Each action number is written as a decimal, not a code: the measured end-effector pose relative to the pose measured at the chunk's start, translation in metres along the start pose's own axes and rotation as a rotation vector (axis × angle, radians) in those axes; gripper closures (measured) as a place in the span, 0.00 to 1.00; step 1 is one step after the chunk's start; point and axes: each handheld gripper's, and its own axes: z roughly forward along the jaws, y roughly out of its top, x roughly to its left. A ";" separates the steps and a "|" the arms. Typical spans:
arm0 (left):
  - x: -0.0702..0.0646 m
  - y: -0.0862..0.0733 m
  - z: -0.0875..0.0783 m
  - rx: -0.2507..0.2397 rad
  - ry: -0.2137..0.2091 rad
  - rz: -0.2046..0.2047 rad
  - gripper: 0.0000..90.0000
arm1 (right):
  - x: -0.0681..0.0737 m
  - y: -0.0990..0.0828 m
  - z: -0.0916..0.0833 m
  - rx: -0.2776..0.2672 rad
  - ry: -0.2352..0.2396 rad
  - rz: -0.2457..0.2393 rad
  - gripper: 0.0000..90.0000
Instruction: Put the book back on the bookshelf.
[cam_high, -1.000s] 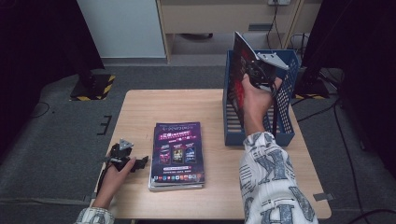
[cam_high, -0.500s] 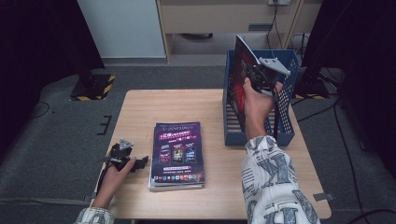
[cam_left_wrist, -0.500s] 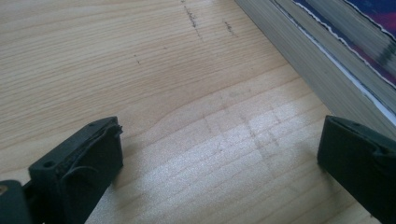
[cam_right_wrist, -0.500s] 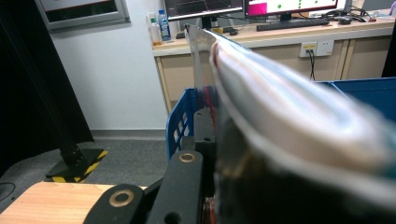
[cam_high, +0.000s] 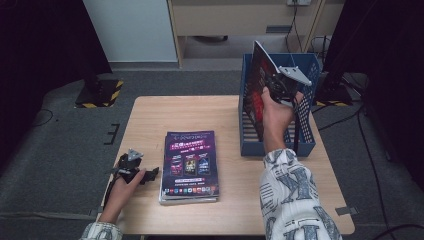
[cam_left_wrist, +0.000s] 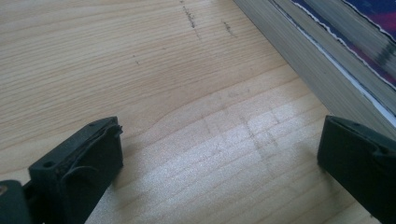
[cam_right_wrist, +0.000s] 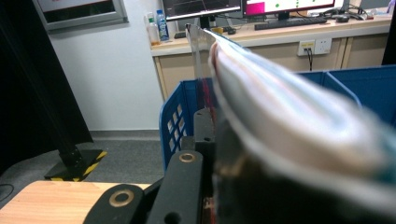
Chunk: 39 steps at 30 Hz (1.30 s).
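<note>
In the high view, the right gripper (cam_high: 280, 85) holds a magazine (cam_high: 257, 82) upright over the blue crate (cam_high: 277, 145) at the far right of the tabletop (cam_high: 150, 120). The magazine's lower edge is down between the crate's walls, though I cannot tell whether it rests on the crate floor. The left gripper (cam_high: 134, 169) lies low on the tabletop just left of the stack of magazines (cam_high: 189, 165), which sits in the middle, well apart from the crate.

In the left gripper view, the fingers (cam_left_wrist: 81, 163) stand wide apart with only bare wood between them. The thick edge of the stack (cam_left_wrist: 317, 60) runs past the right-hand finger, near but not gripped.

In the right gripper view, the fingers (cam_right_wrist: 203, 135) are pinched nearly closed on the magazine (cam_right_wrist: 289, 126), whose pages fan out blurred across the frame, with the crate wall (cam_right_wrist: 180, 126) behind.

The step in hand looks like filing one magazine into the crate. The next move likely calls for lowering it until it stands against the crate's side, then spreading the right fingers without tipping it over. The left gripper seems placed to take the next copy off the stack.
</note>
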 end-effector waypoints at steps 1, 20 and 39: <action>0.000 0.000 0.000 0.000 0.000 0.000 0.00 | 0.000 -0.002 0.000 0.004 -0.008 -0.018 0.96; 0.000 0.000 0.000 0.000 -0.002 0.002 0.00 | 0.009 -0.026 0.011 0.022 -0.041 -0.069 0.96; -0.001 0.000 0.000 0.001 -0.006 0.004 0.00 | 0.016 -0.058 0.013 0.047 0.022 -0.101 0.96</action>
